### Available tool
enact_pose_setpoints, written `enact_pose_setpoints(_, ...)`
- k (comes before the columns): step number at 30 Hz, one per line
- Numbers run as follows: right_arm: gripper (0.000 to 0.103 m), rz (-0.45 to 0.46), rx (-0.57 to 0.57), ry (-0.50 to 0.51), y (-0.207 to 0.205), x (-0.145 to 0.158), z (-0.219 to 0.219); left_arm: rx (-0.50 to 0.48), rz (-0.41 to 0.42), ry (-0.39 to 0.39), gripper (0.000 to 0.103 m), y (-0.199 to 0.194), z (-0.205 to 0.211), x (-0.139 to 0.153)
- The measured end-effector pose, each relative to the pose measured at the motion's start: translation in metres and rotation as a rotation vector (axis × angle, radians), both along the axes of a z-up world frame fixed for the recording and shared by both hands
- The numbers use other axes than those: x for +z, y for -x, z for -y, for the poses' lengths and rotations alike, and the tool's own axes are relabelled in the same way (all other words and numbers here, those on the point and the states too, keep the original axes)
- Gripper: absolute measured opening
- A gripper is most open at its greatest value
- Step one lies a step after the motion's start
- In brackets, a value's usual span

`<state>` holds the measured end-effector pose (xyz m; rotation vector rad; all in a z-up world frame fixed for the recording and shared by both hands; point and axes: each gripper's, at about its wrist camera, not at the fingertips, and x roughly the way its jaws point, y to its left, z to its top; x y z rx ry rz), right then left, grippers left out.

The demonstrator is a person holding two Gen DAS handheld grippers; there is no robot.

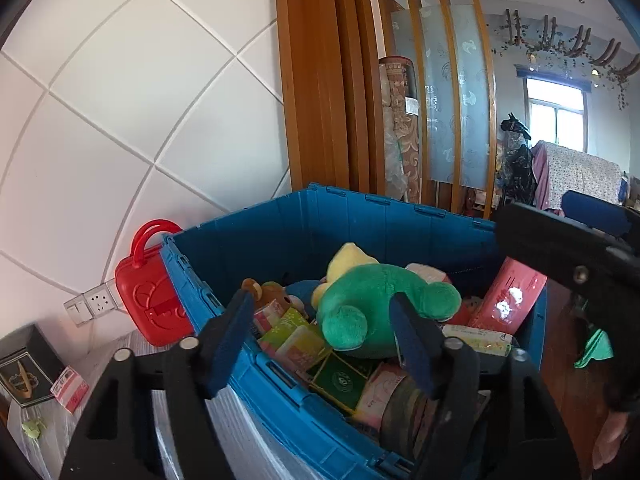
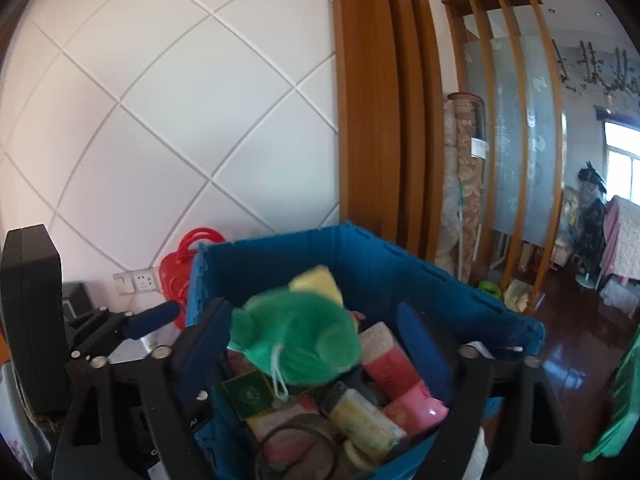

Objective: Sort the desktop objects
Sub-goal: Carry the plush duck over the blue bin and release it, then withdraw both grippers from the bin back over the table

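Left wrist view: green plush toy (image 1: pixel 372 304) lies atop packets (image 1: pixel 298 338) filling the blue crate (image 1: pixel 280 240). Left claw (image 1: pixel 320 340) and right claw (image 2: pixel 316 344) both gape, gripping nothing. Red case (image 1: pixel 148 292) touches the crate's wall-side rim; bench (image 1: pixel 100 364) bare beside it.

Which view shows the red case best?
The left wrist view: the red case shows its handle and front beside the blue crate. In the right wrist view the crate hides most of it.
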<state>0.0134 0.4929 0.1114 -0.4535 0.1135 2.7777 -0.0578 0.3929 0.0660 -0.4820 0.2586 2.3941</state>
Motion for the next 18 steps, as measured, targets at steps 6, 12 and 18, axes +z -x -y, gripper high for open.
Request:
enact_pose_setpoints(6,0.103,-0.01,-0.014,0.04,-0.02,0.002,-0.007,0.051,0.031,-0.003,0.08,-0.004,0.018,-0.004)
enact_pose_setpoints(12,0.103,0.006,0.06,0.055,-0.018,0.002,0.021,0.129,0.043,-0.025,0.082,-0.007,0.064,-0.005)
enact_pose_setpoints(18,0.103,-0.01,0.149,0.031,-0.015,0.006,0.064,0.247,0.061,-0.021,0.082,-0.008,0.13,-0.015)
